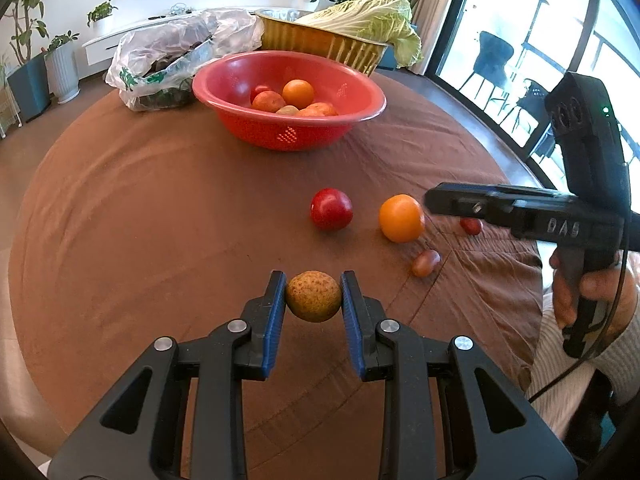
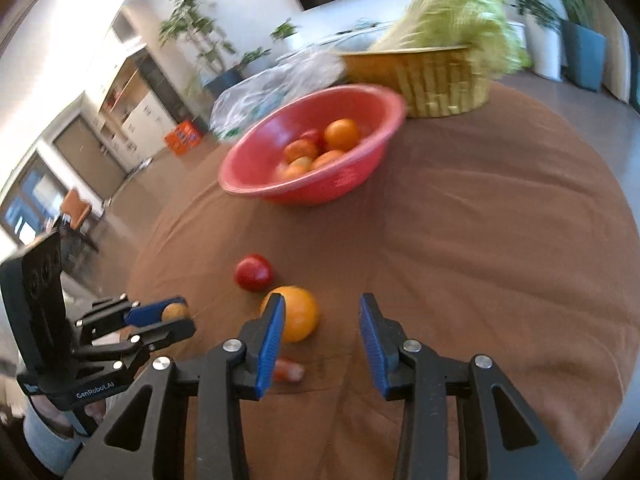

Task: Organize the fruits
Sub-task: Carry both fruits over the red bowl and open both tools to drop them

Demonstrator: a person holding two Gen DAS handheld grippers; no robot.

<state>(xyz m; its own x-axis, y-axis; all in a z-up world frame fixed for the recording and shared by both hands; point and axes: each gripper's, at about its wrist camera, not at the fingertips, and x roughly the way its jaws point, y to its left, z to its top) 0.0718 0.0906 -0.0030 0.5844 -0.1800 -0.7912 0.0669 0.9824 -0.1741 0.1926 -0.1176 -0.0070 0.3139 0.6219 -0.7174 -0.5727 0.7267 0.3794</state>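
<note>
My left gripper [image 1: 313, 294] is shut on a brown speckled round fruit [image 1: 313, 297] and holds it above the brown tablecloth; it also shows in the right wrist view [image 2: 175, 312]. My right gripper [image 2: 322, 320] is open and empty, just right of an orange [image 2: 298, 314] that also shows in the left wrist view [image 1: 401, 218]. A red tomato [image 1: 331, 209] lies left of the orange. Two small reddish cherry tomatoes [image 1: 425, 262] lie near it. A red colander bowl [image 1: 360, 92] farther back holds several oranges and tomatoes.
A gold foil tray [image 1: 320, 42] with a napa cabbage [image 1: 372, 20] stands behind the bowl. A clear plastic bag [image 1: 160, 64] of produce lies at the back left. The round table's edge [image 1: 520, 168] runs close on the right.
</note>
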